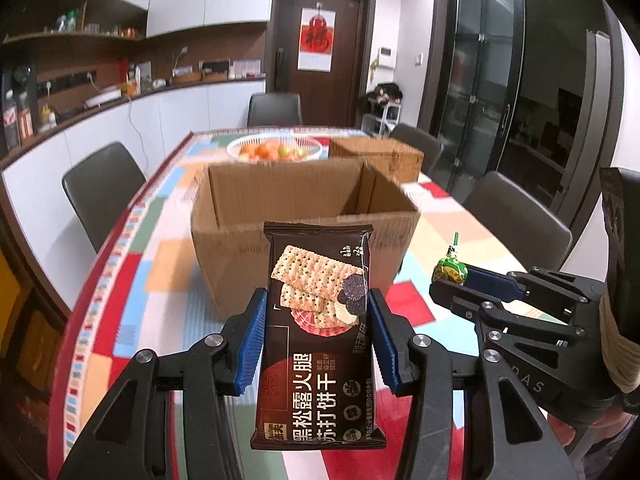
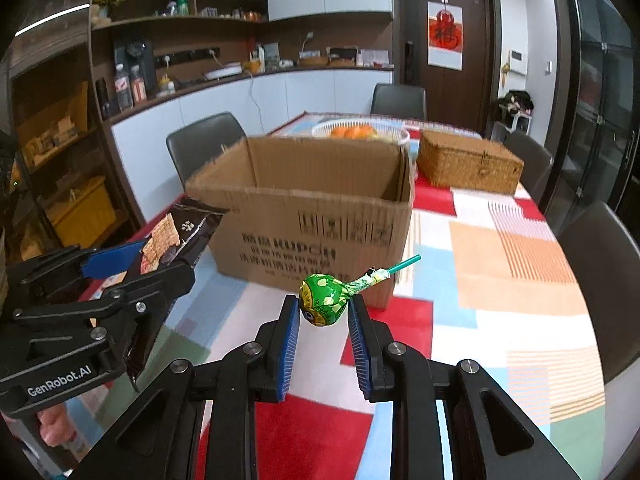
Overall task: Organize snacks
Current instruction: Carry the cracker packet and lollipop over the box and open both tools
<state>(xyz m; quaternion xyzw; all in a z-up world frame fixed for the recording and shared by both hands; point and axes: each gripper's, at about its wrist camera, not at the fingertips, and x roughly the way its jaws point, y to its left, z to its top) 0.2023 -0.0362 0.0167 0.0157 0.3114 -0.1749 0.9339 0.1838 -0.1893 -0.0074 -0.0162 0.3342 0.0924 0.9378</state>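
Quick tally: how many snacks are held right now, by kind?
Cracker packet, in left claw: 1
Green lollipop, in right claw: 1
Total: 2

Dark brown cracker pack [image 1: 318,336], white lettering; green lollipop [image 2: 325,299], teal stick; plain brown cardboard box [image 2: 316,216]; tablecloth [image 2: 500,280] red, blue, orange, white blocks lower frame.

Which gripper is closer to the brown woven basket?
The right one, probably. The woven basket sits beyond the cardboard box, off to the right. The right gripper, holding the lollipop, is on that side; the left gripper is further left.
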